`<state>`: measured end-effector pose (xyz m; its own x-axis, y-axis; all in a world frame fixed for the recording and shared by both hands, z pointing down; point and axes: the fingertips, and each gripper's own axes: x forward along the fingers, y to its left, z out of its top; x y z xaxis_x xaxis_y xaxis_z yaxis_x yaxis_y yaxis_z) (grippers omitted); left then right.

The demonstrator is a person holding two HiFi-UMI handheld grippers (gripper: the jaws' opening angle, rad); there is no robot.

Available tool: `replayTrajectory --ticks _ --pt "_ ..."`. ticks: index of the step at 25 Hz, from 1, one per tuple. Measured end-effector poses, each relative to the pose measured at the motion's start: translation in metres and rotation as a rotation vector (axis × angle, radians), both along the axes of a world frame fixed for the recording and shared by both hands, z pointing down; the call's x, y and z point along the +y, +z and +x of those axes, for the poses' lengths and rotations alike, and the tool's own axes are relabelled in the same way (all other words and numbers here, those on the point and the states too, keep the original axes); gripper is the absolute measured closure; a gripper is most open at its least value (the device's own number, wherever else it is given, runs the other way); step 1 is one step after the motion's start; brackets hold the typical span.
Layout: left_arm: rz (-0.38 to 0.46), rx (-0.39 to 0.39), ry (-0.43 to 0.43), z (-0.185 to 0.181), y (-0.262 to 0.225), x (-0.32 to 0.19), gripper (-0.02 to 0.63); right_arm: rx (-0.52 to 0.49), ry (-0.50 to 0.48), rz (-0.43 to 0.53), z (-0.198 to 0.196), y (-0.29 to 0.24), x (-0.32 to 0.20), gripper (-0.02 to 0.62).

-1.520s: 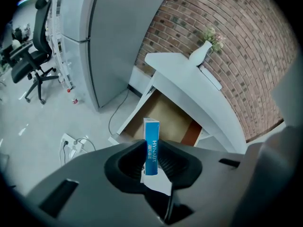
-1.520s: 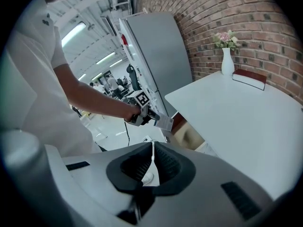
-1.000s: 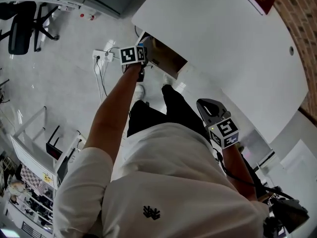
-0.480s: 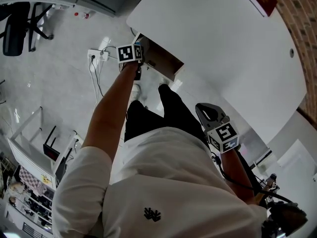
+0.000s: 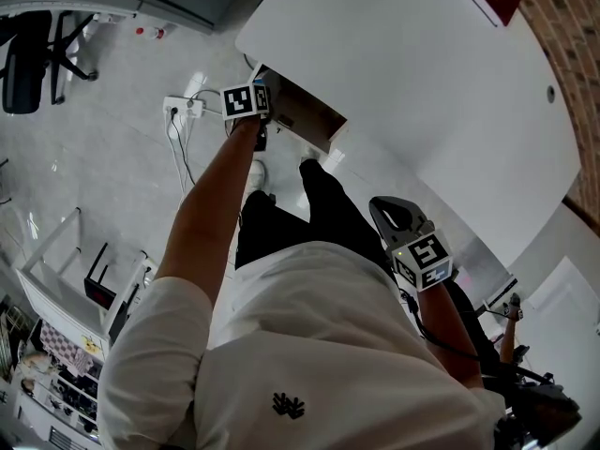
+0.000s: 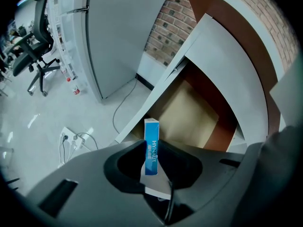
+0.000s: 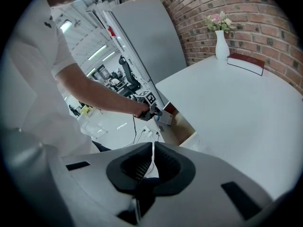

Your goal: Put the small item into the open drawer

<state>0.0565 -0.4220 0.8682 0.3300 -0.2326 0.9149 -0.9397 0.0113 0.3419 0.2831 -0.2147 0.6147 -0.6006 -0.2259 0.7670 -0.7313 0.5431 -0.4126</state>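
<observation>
Blue box (image 6: 152, 135) caught properly only in left gripper view: sat upright between the opening left gripper (image 6: 151, 149) jaws, open drawer (image 6: 189, 112) at 12 o'clock. Saw right gripper (image 7: 151, 159) closed, empty.

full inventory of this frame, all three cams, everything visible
blue box: 1, blue and white, upright between the left gripper's jaws, by the drawer
drawer: 1, brown inside, open under the table
table: 1, white, right of the drawer
book: 1, dark red, on the table's far edge
vase: 1, white with pink flowers, on the table beside the book
brick wall: 1, red-brown, behind the table
power strip: 1, white, on the floor
office chair: 1, black, on the floor
left gripper: jaws opening, blue box between them
right gripper: jaws together, empty
</observation>
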Motion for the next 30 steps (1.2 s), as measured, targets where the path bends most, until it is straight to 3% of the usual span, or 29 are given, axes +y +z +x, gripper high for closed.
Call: replayTrajectory --ticks 8,20,30 --pt "0.017 0.021 0.028 -0.003 -0.007 0.007 0.471 0.004 0.0 0.005 -0.01 -0.004 0.006 0.557" --pt "0.039 0.059 0.06 -0.018 -0.028 0.025 0.454 -0.001 -0.012 0.024 -0.043 -0.015 0.022 0.557" --pt "0.096 0.096 0.096 -0.042 -0.082 0.056 0.454 -0.024 -0.017 0.086 -0.085 -0.036 0.037 0.557"
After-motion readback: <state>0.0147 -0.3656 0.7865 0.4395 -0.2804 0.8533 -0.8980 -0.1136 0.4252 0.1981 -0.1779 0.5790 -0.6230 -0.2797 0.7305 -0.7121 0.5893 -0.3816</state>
